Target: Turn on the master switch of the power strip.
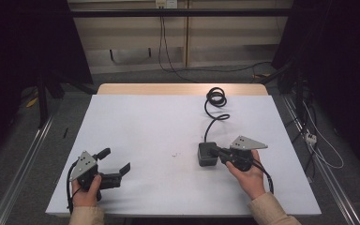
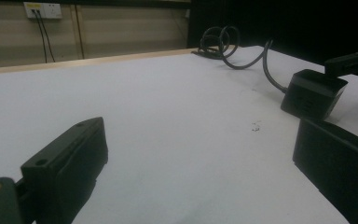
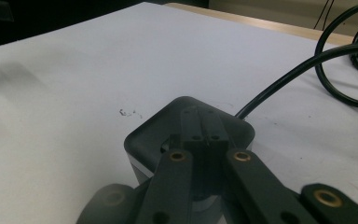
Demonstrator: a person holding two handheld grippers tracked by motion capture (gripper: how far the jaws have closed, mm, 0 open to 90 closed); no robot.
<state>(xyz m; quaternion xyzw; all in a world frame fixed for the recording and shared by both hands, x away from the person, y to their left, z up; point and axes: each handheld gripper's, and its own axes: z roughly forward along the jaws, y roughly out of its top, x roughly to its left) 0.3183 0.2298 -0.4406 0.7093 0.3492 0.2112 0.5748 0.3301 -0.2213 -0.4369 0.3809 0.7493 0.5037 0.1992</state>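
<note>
While both hands rest low at the near edge of the table, the scene reads so:
Right gripper (image 1: 218, 152): jaws pressed together, their tips lying on top of the black power adapter (image 1: 207, 153), holding nothing.
Power adapter: right of centre on the white table (image 1: 145, 122), flat on its base.
Cable (image 1: 214, 105): runs from the adapter toward the far edge and ends in a loose coil.
Left gripper (image 1: 114, 159): near left, jaws spread wide and empty, well apart from the adapter.
</note>
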